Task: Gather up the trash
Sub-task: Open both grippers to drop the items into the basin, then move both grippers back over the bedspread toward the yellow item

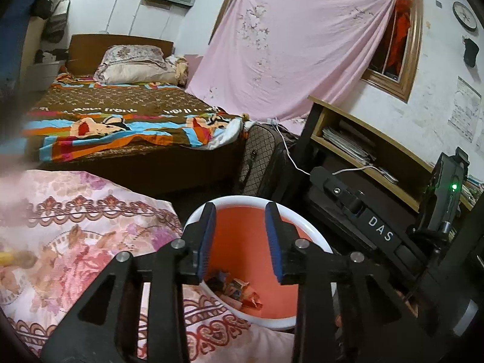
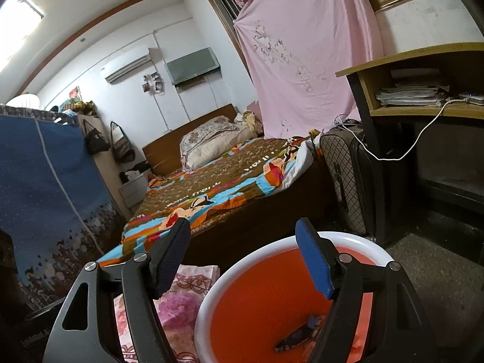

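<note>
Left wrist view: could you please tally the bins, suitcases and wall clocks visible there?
orange bin: 1
suitcase: 1
wall clock: 1
Total: 3

I see a glossy plastic bin (image 1: 305, 230), crumpled shiny wrappers (image 1: 239, 290) inside, soft printed cloth (image 1: 75, 230) beside it, and a matt wooden shelf (image 2: 423, 112).

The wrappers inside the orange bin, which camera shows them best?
The left wrist view: the wrappers lie in plain sight on the bin's floor, between the gripper's fingers. The right wrist view shows only one dark wrapper, partly hidden behind its own gripper.
</note>
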Tool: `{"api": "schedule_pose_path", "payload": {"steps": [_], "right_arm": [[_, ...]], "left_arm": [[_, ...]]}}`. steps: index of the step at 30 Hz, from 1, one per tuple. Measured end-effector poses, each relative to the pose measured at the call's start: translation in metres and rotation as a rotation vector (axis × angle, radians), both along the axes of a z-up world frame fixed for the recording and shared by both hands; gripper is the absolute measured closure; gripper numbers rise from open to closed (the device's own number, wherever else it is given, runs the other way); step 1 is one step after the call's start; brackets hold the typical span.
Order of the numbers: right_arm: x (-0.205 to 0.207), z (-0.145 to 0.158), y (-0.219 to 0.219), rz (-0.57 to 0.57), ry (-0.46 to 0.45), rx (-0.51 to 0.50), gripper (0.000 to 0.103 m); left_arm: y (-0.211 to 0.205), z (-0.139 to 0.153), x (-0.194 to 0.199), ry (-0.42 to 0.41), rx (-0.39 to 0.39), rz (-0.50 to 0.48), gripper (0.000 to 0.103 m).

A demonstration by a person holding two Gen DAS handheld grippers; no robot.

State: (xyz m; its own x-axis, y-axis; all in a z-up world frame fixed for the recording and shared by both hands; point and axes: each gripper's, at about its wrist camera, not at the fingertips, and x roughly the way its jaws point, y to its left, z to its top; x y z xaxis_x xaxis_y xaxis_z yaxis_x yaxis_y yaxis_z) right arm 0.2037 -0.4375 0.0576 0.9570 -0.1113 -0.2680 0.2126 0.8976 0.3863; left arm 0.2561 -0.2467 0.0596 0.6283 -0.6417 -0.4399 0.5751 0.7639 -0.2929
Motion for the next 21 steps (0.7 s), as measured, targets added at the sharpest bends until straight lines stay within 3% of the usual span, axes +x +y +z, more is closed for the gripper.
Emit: {"api": "schedule_pose_path", "payload": {"steps": [12,19,21], "right_arm": [[-0.001,0.007,0.016,0.031,-0.064,-0.062,0.026],[-0.001,0.014,0.035,0.059,-0.116,-0.105,0.013],[-0.001,0.015,0.042,0.066,-0.133,-0.118,0.004]], "left_arm": [[0.038,0.010,-0.005,-0.092,0.016,0.172,0.060],[0.066,0.013,-0.008,-0.129,0.014,0.285,0.040],[0.075,0.014,-0.008,-0.135,0.013,0.317,0.037]]}}
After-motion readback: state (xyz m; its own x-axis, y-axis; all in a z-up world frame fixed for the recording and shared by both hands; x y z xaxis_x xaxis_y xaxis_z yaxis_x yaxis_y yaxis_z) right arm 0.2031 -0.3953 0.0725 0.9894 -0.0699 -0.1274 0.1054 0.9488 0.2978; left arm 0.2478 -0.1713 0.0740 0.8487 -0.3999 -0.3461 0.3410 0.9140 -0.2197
